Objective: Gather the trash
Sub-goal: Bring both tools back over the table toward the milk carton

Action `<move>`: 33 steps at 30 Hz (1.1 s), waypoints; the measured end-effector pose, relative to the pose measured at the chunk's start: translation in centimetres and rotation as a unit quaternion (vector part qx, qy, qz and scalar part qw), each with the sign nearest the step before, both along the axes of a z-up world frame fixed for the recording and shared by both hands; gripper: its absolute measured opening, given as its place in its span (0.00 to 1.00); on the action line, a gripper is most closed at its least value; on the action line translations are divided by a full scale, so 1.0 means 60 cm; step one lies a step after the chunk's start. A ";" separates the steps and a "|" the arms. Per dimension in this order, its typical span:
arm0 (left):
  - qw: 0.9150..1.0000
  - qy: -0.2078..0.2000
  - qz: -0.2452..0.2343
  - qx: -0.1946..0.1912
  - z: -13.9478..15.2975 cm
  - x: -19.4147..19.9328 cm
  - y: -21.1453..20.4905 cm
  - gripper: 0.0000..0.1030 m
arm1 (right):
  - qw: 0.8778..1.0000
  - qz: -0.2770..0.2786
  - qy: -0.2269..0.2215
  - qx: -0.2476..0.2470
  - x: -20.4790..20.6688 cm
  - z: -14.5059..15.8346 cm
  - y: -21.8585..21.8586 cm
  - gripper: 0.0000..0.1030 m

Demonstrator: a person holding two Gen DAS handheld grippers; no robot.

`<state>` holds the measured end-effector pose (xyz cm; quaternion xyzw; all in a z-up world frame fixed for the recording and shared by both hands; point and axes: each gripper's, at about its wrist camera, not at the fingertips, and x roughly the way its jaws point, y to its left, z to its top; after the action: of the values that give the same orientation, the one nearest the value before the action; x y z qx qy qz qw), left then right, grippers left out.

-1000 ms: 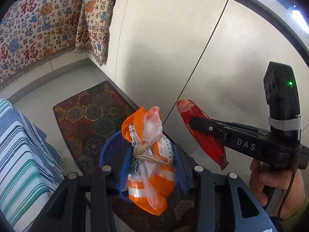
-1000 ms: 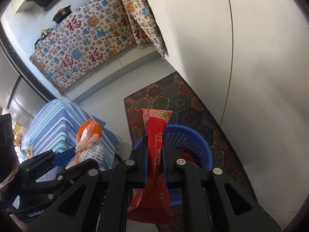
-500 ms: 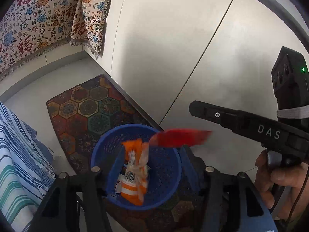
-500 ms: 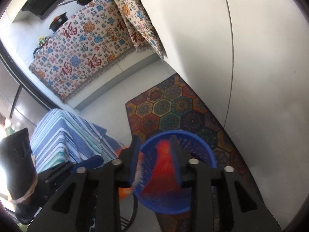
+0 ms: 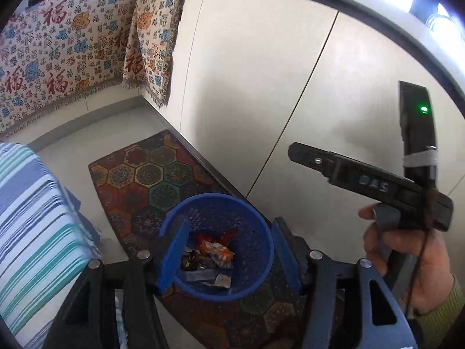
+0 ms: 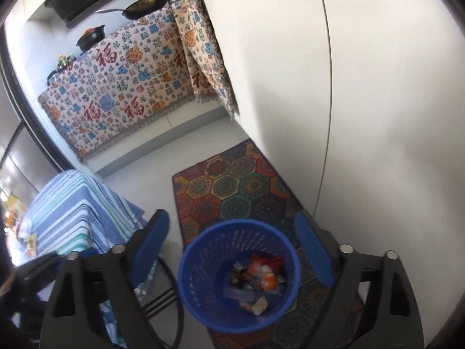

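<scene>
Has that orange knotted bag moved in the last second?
Yes. It dropped from the left tongs into the blue basket standing on the patterned rug.

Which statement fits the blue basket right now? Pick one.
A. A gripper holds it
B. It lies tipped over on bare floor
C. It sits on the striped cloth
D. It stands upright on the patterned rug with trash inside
D: the blue basket stands upright on the patterned rug, with wrappers at its bottom.
</scene>
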<state>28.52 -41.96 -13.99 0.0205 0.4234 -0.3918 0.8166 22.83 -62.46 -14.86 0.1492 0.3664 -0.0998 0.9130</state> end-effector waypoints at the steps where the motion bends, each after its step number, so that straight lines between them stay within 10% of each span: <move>1: 1.000 -0.005 0.005 0.001 0.009 -0.013 0.018 0.59 | 1.000 0.007 0.001 -0.012 0.000 0.003 0.012 0.89; 10: 0.996 -0.018 0.074 0.052 0.009 -0.102 0.199 0.60 | 0.988 0.118 0.008 -0.094 -0.014 0.001 0.169 0.94; 22: 0.979 -0.003 0.167 0.117 -0.036 -0.145 0.450 0.60 | 0.950 0.303 0.030 -0.068 -0.057 -0.034 0.484 0.94; 30: 0.970 -0.014 0.204 0.133 -0.040 -0.138 0.570 0.61 | 0.954 0.283 0.083 -0.056 -0.014 -0.067 0.590 0.94; 33: 0.969 -0.017 0.206 0.138 -0.043 -0.124 0.599 0.79 | 0.958 0.263 0.093 -0.059 0.006 -0.074 0.617 0.96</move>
<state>21.08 -6.00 -16.58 0.0521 0.4549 -0.1523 0.8759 23.19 -25.43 -19.27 -0.0164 0.4691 0.1095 0.8762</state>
